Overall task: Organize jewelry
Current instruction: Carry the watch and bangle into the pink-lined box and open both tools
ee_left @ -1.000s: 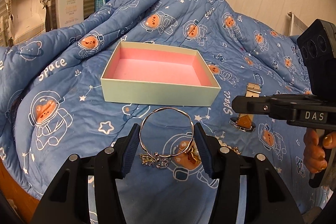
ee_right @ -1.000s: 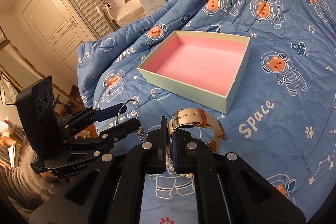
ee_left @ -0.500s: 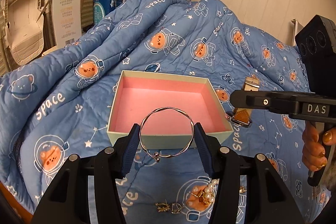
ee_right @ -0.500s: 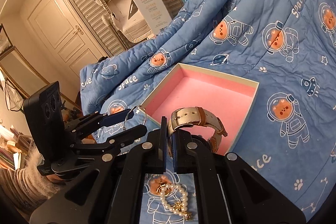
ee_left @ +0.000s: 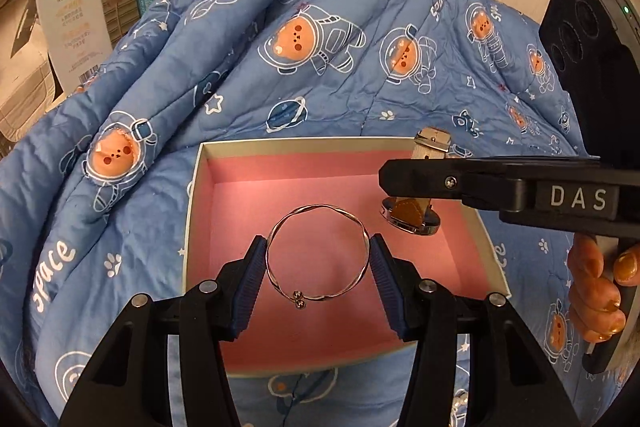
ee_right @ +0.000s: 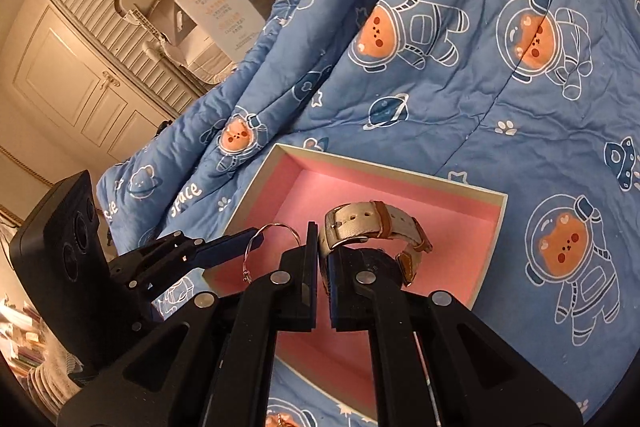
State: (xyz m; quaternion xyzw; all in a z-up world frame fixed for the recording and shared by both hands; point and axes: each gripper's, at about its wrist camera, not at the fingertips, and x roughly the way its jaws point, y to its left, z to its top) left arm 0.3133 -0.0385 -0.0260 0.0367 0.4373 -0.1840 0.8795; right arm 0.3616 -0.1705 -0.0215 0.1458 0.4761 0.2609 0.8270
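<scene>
An open box with a pink lining [ee_left: 202, 187] lies on the blue blanket; it also shows in the right wrist view [ee_right: 494, 247]. My left gripper [ee_left: 318, 259] is shut on a thin silver bangle [ee_left: 362, 231] and holds it over the box's pink floor. The bangle also shows in the right wrist view [ee_right: 256, 247]. My right gripper [ee_right: 324, 259] is shut on a watch with a cream and tan strap [ee_right: 372, 223], held over the box's right side. The watch also shows in the left wrist view [ee_left: 412, 215].
A blue space-bear blanket [ee_left: 360, 47] covers the bed and rises in folds behind the box. A white carton [ee_left: 68, 11] and shelving stand beyond it at the left. A hand [ee_left: 596, 291] holds the right gripper at the right edge.
Both grippers have lifted off the blanket and moved forward over the box, carrying the bangle and the watch. The loose pearls and charms on the blanket have dropped out of sight.
</scene>
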